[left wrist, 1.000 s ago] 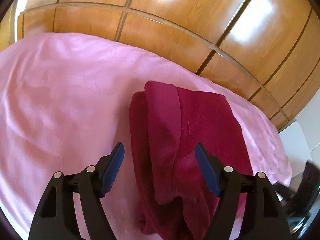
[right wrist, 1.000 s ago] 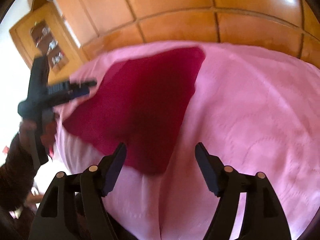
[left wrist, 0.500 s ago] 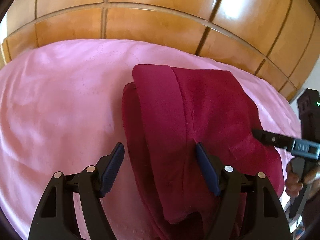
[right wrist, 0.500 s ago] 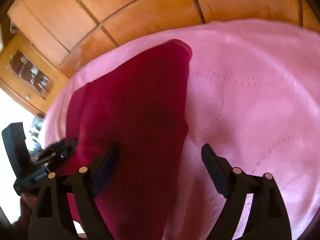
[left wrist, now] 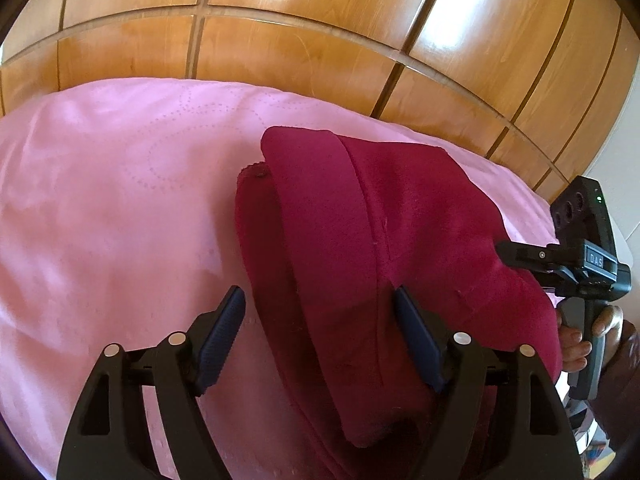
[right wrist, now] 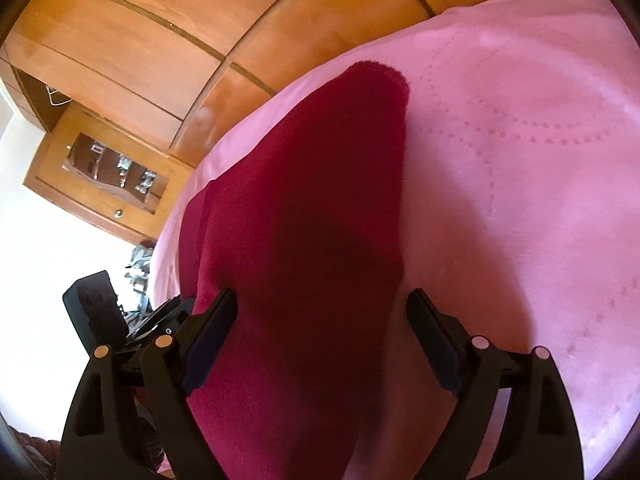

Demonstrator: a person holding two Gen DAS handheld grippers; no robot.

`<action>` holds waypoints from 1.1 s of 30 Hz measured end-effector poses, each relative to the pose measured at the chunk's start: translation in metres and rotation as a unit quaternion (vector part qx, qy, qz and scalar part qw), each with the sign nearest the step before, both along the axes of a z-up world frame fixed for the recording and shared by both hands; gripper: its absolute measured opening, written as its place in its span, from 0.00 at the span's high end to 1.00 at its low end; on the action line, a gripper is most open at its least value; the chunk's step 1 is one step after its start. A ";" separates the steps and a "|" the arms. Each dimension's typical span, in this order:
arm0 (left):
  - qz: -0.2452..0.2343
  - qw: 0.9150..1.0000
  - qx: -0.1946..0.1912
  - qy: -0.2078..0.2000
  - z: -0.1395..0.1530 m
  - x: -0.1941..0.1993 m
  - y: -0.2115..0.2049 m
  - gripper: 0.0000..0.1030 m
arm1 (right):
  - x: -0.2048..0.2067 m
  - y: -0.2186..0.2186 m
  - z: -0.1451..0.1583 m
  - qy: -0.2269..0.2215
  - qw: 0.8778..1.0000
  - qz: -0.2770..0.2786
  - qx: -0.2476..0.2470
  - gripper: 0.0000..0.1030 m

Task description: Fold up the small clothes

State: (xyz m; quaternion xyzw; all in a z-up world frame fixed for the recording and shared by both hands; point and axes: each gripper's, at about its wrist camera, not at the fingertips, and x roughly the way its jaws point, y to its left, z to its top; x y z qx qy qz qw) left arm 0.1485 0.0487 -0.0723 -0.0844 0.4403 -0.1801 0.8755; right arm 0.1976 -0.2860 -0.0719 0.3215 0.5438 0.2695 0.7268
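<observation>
A dark red fleece garment (left wrist: 380,240) lies folded lengthwise on the pink bedspread (left wrist: 120,200), one flap laid over the rest. My left gripper (left wrist: 318,292) hovers over its near end; the jaws are opening and straddle the flap without pressing it. In the right wrist view the garment (right wrist: 312,220) runs away from me as a long strip. My right gripper (right wrist: 322,294) is low over its near end with its jaws opening, the cloth below them and not pinched. From the left wrist view the right gripper (left wrist: 516,260) is at the garment's right edge, in a hand (left wrist: 576,344).
Polished wooden panels (left wrist: 280,52) rise behind the bed. A wooden bedside cabinet (right wrist: 100,176) stands beyond the bed's left edge in the right wrist view. The bedspread (right wrist: 520,160) stretches wide beside the garment on the right.
The right gripper has dropped close to the garment's end and its jaws have widened. It has come into the left wrist view at the right edge. The left gripper rolled slightly.
</observation>
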 end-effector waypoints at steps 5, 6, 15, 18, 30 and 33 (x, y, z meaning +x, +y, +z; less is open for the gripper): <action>-0.003 0.998 -0.050 0.024 -0.011 0.004 0.010 0.29 | -0.001 0.004 0.001 -0.009 1.000 0.019 -0.003 0.33; -0.006 0.996 -0.079 0.034 -0.015 0.005 0.015 0.37 | -0.003 0.006 0.005 -0.016 1.000 0.024 -0.008 0.40; -0.030 0.984 -0.174 0.028 -0.013 -0.007 0.018 0.67 | -0.021 0.016 0.047 -0.083 0.996 0.023 -0.031 0.61; -0.056 0.982 -0.178 0.013 0.003 -0.012 0.007 0.68 | -0.033 0.011 0.066 -0.109 0.993 0.025 -0.038 0.61; -0.169 0.977 -0.132 -0.011 0.052 0.050 -0.149 0.68 | -0.038 -0.118 0.099 -0.156 0.980 -0.091 -0.084 0.62; -0.193 0.974 -0.115 -0.025 0.064 0.077 -0.199 0.68 | -0.027 -0.164 0.092 -0.156 0.974 -0.133 -0.094 0.62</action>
